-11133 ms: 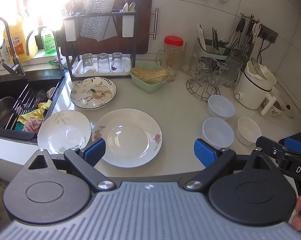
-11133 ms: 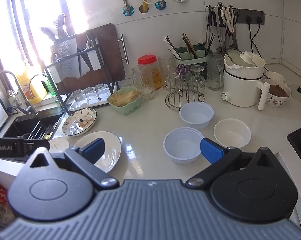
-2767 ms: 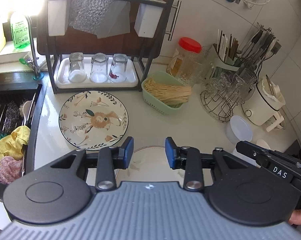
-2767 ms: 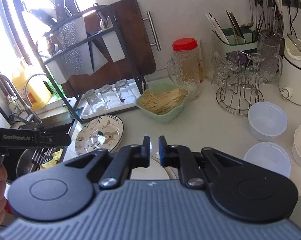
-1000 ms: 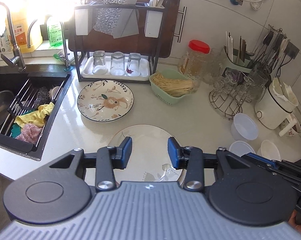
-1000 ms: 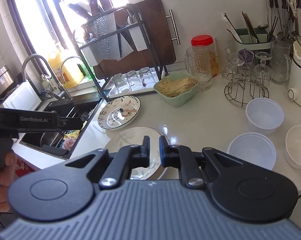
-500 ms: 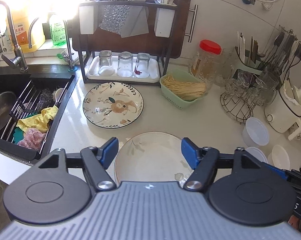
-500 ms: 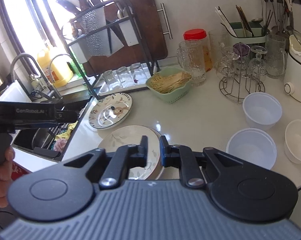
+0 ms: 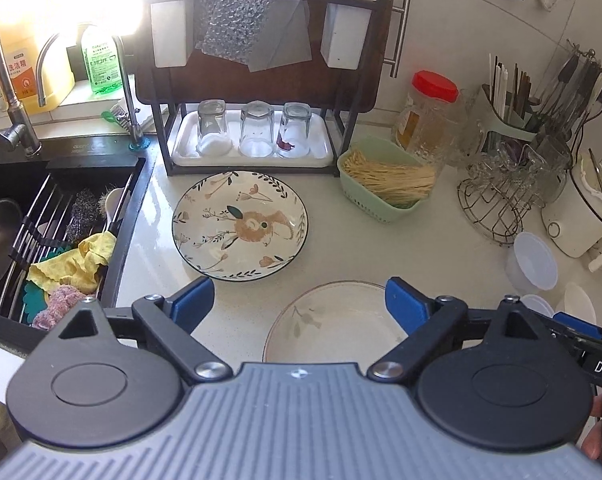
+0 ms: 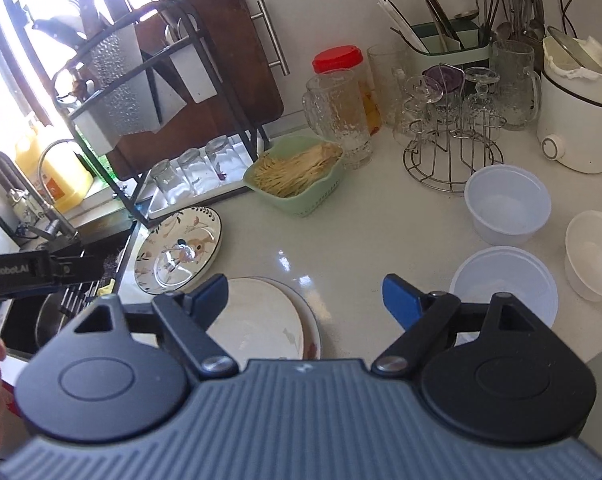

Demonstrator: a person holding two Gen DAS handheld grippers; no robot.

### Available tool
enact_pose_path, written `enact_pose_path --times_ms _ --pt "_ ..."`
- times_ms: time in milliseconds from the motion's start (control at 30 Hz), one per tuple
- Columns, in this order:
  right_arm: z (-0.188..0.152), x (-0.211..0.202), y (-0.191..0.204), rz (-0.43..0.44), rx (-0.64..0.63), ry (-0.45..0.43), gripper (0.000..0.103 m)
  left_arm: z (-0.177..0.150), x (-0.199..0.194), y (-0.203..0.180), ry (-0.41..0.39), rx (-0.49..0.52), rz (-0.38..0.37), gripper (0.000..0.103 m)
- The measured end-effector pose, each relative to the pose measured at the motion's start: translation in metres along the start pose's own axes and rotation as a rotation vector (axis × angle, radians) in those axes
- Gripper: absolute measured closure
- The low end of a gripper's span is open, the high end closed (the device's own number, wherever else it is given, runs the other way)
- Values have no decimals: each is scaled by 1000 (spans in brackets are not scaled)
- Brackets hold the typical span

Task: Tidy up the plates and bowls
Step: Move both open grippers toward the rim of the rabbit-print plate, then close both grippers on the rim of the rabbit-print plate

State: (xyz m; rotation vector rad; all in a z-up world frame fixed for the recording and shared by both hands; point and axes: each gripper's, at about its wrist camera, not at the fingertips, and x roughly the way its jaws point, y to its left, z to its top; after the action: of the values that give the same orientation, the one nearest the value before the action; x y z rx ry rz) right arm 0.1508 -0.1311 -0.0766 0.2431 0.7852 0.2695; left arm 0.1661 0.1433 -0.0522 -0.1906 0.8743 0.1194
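A stack of white plates (image 9: 333,324) lies on the counter right in front of my left gripper (image 9: 299,304). Its jaws are opening wide with nothing between them. Just beyond sits a floral plate (image 9: 240,226). In the right wrist view my right gripper (image 10: 304,294) hovers over the same white stack (image 10: 261,320), its jaws opening and holding nothing. The floral plate (image 10: 179,250) is to its left. To its right are two clear plastic bowls (image 10: 507,204) (image 10: 501,280) and a white bowl (image 10: 595,256).
A sink (image 9: 29,220) with cloths borders the counter on the left. A rack with upturned glasses (image 9: 255,130) stands at the back. A green basket (image 9: 385,180), a red-lidded jar (image 9: 431,112), a wire glass stand (image 10: 453,152) and a white cooker (image 10: 577,108) stand behind.
Both grippers went from nearly shut to wide open. The left hand shifted left, so the white stack now sits to the right in its view. The right hand swung towards the bowls.
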Motion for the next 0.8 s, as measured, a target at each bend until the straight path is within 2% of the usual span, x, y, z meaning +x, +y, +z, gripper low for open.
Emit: enact_pose_path --times_ms 233,533,800 --pt "5 17 27 5 -22 18 18 20 23 29 4 -11 -33 8" --pt "9 51 61 7 -100 49 18 35 55 69 40 -51 -21 8" --pt "14 74 81 20 -58 30 18 49 83 93 70 -31 -41 8"
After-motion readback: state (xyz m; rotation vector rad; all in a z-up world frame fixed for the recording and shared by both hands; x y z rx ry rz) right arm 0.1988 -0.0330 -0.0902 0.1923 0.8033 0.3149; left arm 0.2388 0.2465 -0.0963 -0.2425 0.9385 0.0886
